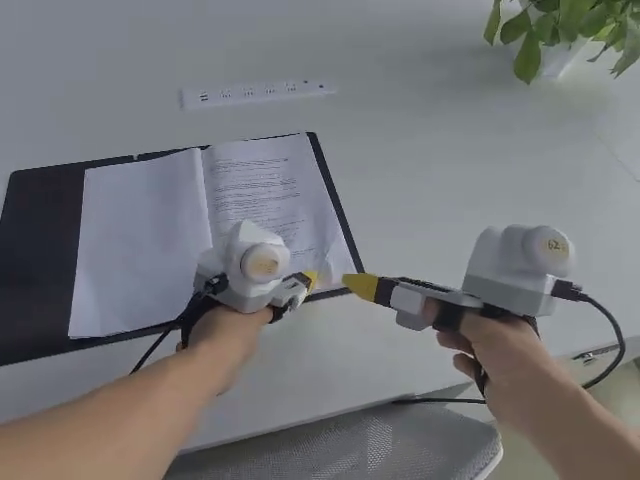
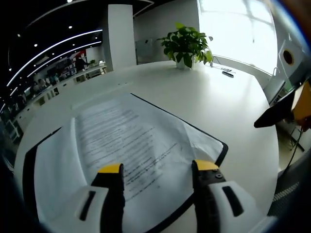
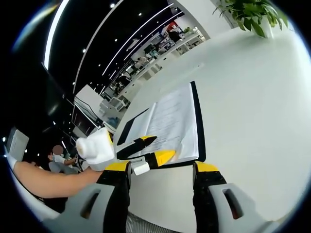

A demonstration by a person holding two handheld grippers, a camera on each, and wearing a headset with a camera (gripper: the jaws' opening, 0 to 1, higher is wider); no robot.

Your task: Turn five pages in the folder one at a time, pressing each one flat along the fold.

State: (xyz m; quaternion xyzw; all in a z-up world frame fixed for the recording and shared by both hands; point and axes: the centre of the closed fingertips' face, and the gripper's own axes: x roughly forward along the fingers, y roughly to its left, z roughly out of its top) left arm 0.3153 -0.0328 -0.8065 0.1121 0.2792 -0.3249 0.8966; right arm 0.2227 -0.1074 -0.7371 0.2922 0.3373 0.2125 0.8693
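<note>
Both released: left gripper [image 2: 158,167] over folder [image 1: 40,230] page [image 1: 262,190]; right gripper [image 3: 161,167] beside folder.

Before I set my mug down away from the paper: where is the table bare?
Widest bare table lies right of the folder, toward the plant. A narrower strip lies between folder and power strip. Crowded: the folder's near right corner, where left gripper and right gripper meet.

White counter [image 1: 450,160], open black folder [image 1: 30,240] with white pages [image 1: 150,240] near left, white power strip [image 1: 256,94] beyond it, potted plant [image 1: 560,30] far right.
</note>
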